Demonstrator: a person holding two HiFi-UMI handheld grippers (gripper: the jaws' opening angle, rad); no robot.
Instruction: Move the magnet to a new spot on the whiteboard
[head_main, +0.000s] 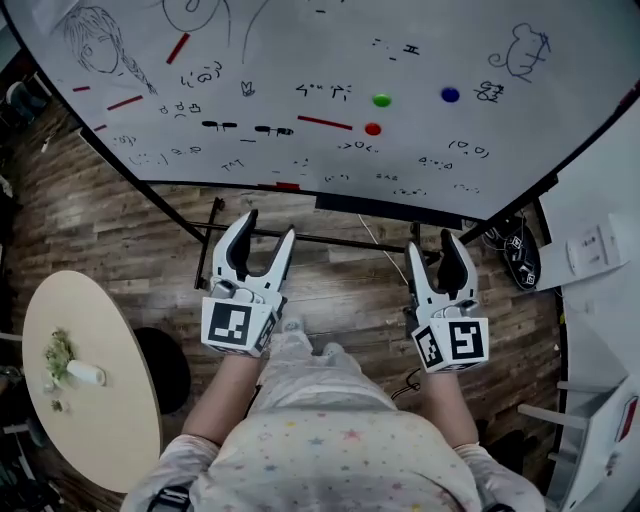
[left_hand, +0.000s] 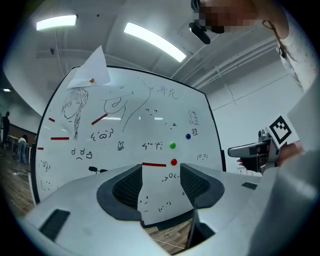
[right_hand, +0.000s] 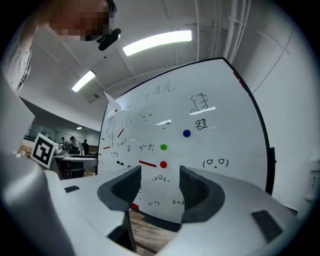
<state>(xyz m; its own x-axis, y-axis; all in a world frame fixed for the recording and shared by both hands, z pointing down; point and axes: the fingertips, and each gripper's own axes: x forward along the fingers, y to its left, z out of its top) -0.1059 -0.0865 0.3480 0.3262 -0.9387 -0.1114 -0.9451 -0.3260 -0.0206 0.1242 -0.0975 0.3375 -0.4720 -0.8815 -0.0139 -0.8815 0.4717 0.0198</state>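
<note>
- Standing well back from the whiteboard (head_main: 300, 40), both grippers hang over bare wooden floor (head_main: 350, 290), with open room between their tips and the board's lower edge.
- The left gripper (head_main: 268, 228) is released: its own view shows the jaws spread with nothing between the pads, only the distant board behind them.
- The right gripper (head_main: 430, 245) is likewise released and empty, its jaws apart and framing the board's lower middle.
- Three round magnets sit on the board, right of centre: a red magnet (head_main: 373, 129) lowest, a green magnet (head_main: 381, 100) just above it, and a blue magnet (head_main: 450, 95) further right. Which one the task means cannot be told.
- A red strip (head_main: 324, 122) lies just left of the red magnet, apart from it; the board around the three magnets carries small doodles with bare patches between.
- The board's black stand (head_main: 210, 250) crosses the floor just ahead of the left gripper.
- A round table (head_main: 110, 400) stands to the left; on it lies a small white vessel (head_main: 85, 373) beside some greenery, its contents too small to make out.
- The board's top edge is cut off in the head view; the left gripper view shows a sheet of paper (left_hand: 92, 70) pinned at the upper left corner.
</note>
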